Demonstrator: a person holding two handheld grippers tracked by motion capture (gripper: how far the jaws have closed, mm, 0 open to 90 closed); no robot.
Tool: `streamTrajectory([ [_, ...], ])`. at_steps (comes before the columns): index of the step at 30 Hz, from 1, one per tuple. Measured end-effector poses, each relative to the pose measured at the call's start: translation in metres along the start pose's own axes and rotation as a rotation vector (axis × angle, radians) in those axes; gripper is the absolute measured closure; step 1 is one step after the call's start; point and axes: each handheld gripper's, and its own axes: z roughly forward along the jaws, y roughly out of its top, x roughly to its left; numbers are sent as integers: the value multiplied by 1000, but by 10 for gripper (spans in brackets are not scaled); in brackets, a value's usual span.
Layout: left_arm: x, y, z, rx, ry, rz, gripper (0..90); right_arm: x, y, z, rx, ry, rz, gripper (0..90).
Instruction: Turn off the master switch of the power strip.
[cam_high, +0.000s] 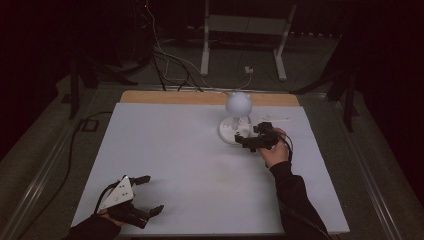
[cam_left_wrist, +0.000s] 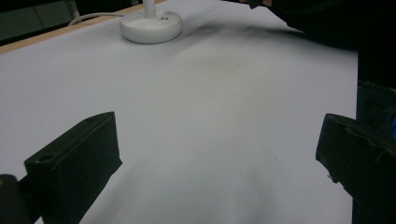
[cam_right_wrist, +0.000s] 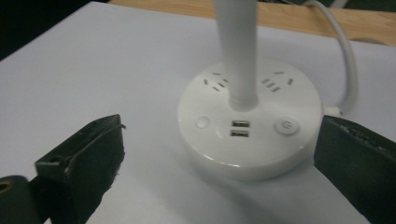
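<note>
At the table's far right, the right gripper (cam_high: 252, 137), jaws spread wide, faces the white lamp base (cam_right_wrist: 250, 128); a careless push could tip its top-heavy round head (cam_high: 238, 103), while the left gripper (cam_high: 145, 195) waits wide open, near-left.

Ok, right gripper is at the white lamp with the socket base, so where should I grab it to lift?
Probably the upright stem, low near the round base, approached level from the front where the right gripper sits. The stem is slim enough for the jaws; the base looks too wide.
</note>
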Motion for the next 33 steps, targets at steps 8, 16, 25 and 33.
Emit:
streamTrajectory([
  [8, 0, 0, 0, 3, 2, 0, 3, 6, -2, -8, -2, 23, -26, 0],
  [16, 0, 0, 0, 3, -1, 3, 3, 18, -7, -21, -21, 45, -60, 0],
  [25, -1, 0, 1, 7, -3, 7, 3, 29, -24, -34, -45, 88, -95, 0],
  [33, -1, 0, 2, 9, -8, 6, 3, 39, -44, -41, -36, 102, -141, 0],
])
